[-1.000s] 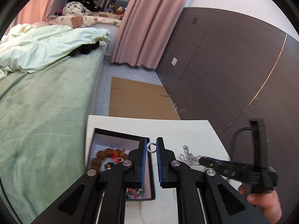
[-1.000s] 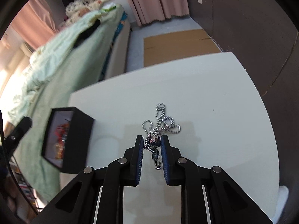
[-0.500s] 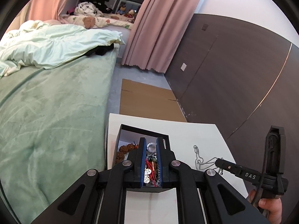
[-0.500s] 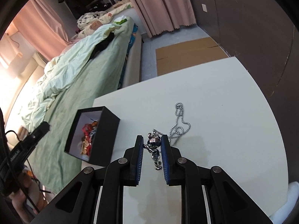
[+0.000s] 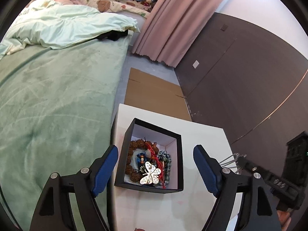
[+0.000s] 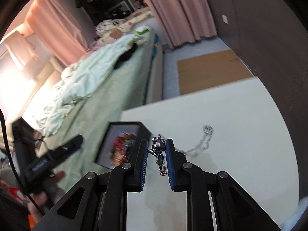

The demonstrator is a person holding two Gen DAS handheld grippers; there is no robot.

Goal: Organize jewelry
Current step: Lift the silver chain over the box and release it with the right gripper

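Since a sec ago my left claw [image 5: 155, 171] has just been opening, empty over the box [image 5: 179, 154] w/ butterfly brooch [image 5: 150, 175] dropped in; right claw [image 6: 156, 154] clamped on figure pendant [image 6: 158, 149], chain [image 6: 204, 141] trailing on table [image 6: 240, 134], still to box.

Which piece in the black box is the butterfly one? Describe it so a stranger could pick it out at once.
Find the white table beside the green bed; the open black box stands near its bed-side edge. Among the tangle inside, the butterfly piece lies on top at the near end. It alone is flat, pale and silvery with pierced wings; its neighbours are brown beads, dark beads and red cord.
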